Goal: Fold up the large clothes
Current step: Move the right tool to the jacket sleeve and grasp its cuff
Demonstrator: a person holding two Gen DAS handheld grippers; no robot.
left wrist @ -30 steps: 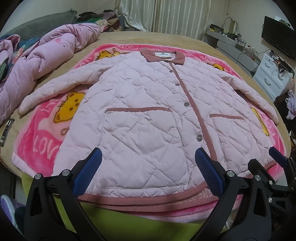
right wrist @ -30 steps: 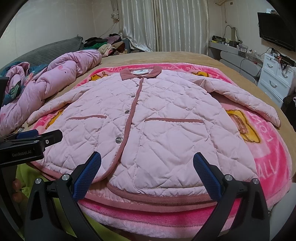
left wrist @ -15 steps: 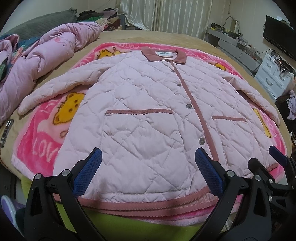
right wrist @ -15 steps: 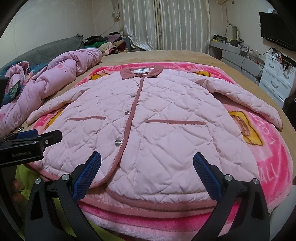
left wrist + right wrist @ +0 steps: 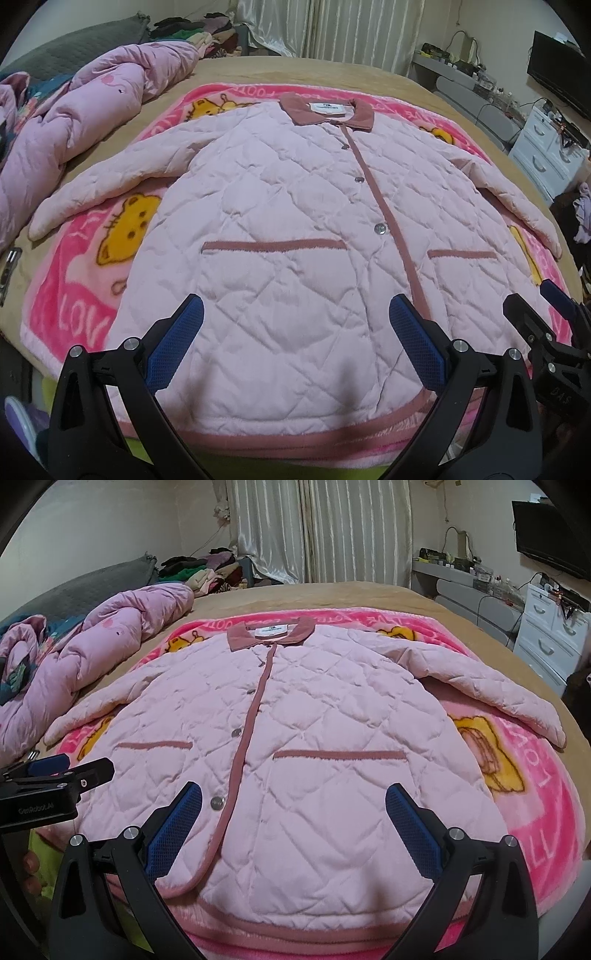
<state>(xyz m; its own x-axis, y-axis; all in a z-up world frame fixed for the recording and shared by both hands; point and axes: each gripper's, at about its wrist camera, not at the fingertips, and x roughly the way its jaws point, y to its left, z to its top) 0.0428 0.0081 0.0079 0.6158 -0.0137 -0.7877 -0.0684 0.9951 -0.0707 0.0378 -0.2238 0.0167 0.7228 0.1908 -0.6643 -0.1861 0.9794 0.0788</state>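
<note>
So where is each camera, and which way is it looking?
Left wrist: sits on the left hand-held gripper, open above the hem, looking up the pink quilted jacket; the right hand-held gripper shows at the right edge.
Right wrist: sits on the right hand-held gripper, open, facing likewise; the left one shows at left.
Both share the jacket's collar.

The jacket (image 5: 288, 258) is showing soft matt cloth, quilted in diamonds, with darker fuzzy trim and small shiny metal snaps (image 5: 379, 228). The blanket (image 5: 535, 812) under it is looking thick and fleecy. Both grippers, left gripper (image 5: 295, 347) and right gripper (image 5: 293, 829), are showing matt black plastic, rough blue pads (image 5: 173, 834) and bright metal screws.
</note>
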